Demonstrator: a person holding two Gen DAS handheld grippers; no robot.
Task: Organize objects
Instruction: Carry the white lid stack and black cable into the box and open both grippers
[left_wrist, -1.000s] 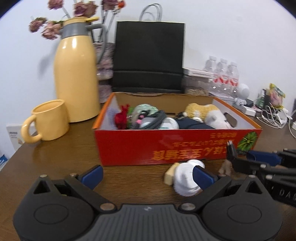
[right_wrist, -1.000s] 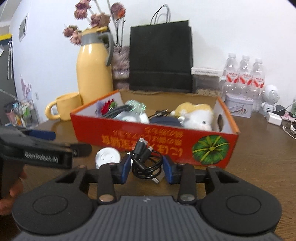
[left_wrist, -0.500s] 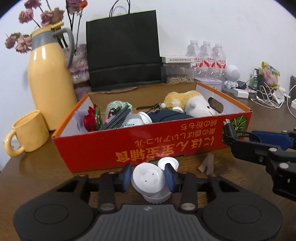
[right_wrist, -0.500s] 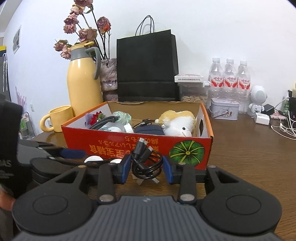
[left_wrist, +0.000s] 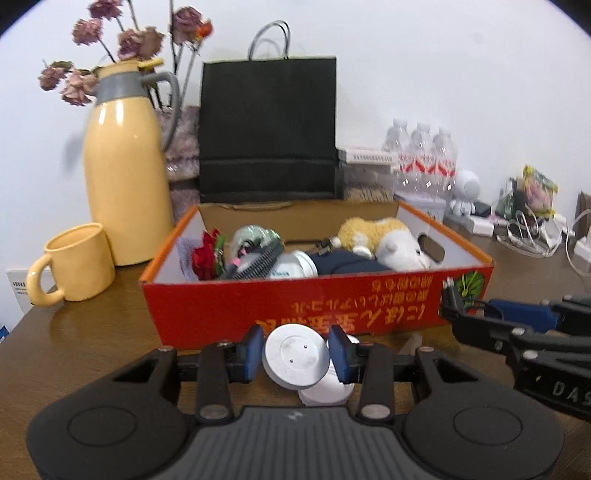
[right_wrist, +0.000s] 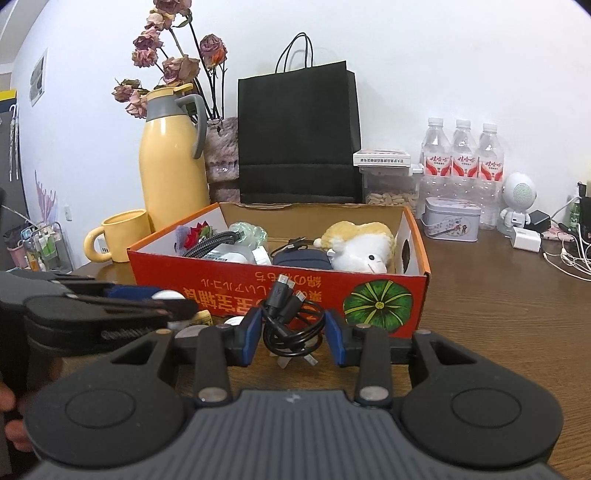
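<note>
My left gripper (left_wrist: 295, 352) is shut on a white round disc-shaped device (left_wrist: 295, 356) and holds it just in front of the red cardboard box (left_wrist: 332, 310). A second white round piece (left_wrist: 325, 391) lies on the table below it. My right gripper (right_wrist: 290, 334) is shut on a coiled black USB cable (right_wrist: 291, 317), held in front of the same box (right_wrist: 380, 302). The box holds a plush toy (right_wrist: 360, 245), a dark pouch (right_wrist: 301, 258), a red flower (left_wrist: 205, 258) and other items. The right gripper shows at the right of the left wrist view (left_wrist: 454, 314).
A yellow jug (left_wrist: 125, 184) and yellow mug (left_wrist: 77, 267) stand left of the box. A black paper bag (left_wrist: 267, 129) stands behind it. Water bottles (right_wrist: 461, 166), a tin (right_wrist: 450, 219), a small white robot figure (right_wrist: 517, 199) and cables (left_wrist: 528, 236) lie at the right.
My left gripper closed on the white disc and has lifted it a little. My right gripper has kept its hold on the cable and moved slightly nearer the box.
</note>
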